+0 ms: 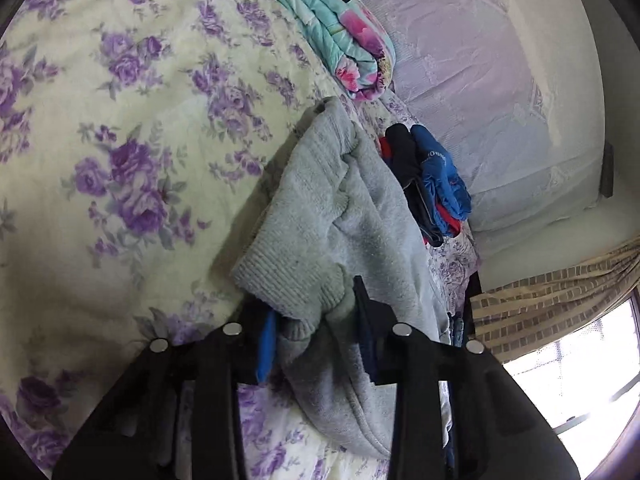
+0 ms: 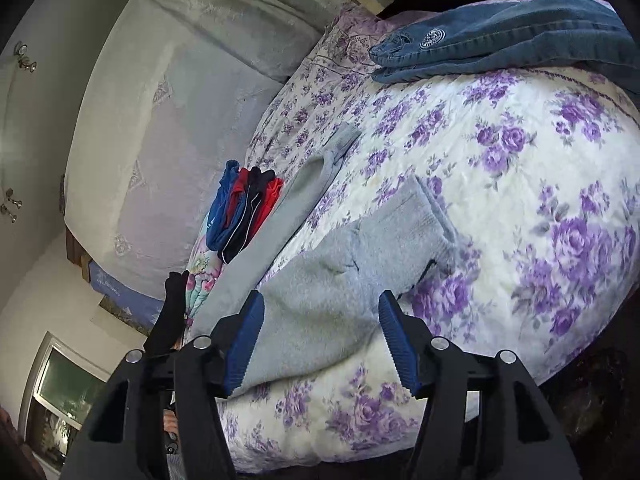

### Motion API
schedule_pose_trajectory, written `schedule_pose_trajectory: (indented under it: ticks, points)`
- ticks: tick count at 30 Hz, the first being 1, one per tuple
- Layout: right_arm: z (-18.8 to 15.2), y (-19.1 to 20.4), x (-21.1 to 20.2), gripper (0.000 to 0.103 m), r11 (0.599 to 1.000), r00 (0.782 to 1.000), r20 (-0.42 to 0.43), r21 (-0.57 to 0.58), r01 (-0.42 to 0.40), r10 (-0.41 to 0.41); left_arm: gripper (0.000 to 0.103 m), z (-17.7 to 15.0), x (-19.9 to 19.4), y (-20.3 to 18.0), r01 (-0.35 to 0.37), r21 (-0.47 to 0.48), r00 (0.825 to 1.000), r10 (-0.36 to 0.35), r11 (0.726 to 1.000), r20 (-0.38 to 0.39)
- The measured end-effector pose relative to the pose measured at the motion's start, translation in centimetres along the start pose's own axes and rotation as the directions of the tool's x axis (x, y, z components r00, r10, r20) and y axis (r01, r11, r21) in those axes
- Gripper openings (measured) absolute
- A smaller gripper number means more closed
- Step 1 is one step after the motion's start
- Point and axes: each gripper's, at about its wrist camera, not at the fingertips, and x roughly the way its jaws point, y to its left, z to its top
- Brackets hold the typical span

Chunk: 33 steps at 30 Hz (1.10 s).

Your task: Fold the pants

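Grey sweatpants (image 1: pixel 344 216) lie bunched on the floral bedspread (image 1: pixel 120 120). My left gripper (image 1: pixel 316 312) is shut on the grey sweatpants near a ribbed cuff and holds the fabric lifted. In the right wrist view the grey sweatpants (image 2: pixel 320 288) stretch across the bed, one leg running toward the far cuff (image 2: pixel 346 136). My right gripper (image 2: pixel 320 340) is open, its blue pads on either side of the fabric, just above it. The left gripper's black fingers (image 2: pixel 172 308) show at the left of that view.
A pile of blue, red and black clothes (image 2: pixel 244 208) lies beside the pants; it also shows in the left wrist view (image 1: pixel 432 184). Folded blue jeans (image 2: pixel 500 44) rest at the bed's far end. A turquoise floral blanket (image 1: pixel 340 40) and a white lace-covered headboard (image 1: pixel 500 100) lie nearby.
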Motion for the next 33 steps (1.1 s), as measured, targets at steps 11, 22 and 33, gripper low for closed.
schedule_pose_trajectory:
  ticks: [11,22,33]
  points:
    - [-0.9,-5.2,3.2,0.063,0.958,0.992,0.002,0.262,-0.121,0.125,0.025,-0.7,-3.6,-2.4,0.047,0.064,0.996,-0.052,0.997,0.078]
    - [6.5,1.6,3.7,0.01,0.995,0.995,0.016,0.018,-0.102,0.102,0.023,-1.9,-8.1,-3.2,0.052,0.114,0.991,-0.065,0.992,0.117]
    - [4.1,-5.4,0.3,0.01,0.993,0.998,-0.016,0.093,0.069,-0.068,0.025,-6.2,-9.1,2.5,0.042,0.109,0.997,-0.048,0.993,0.053]
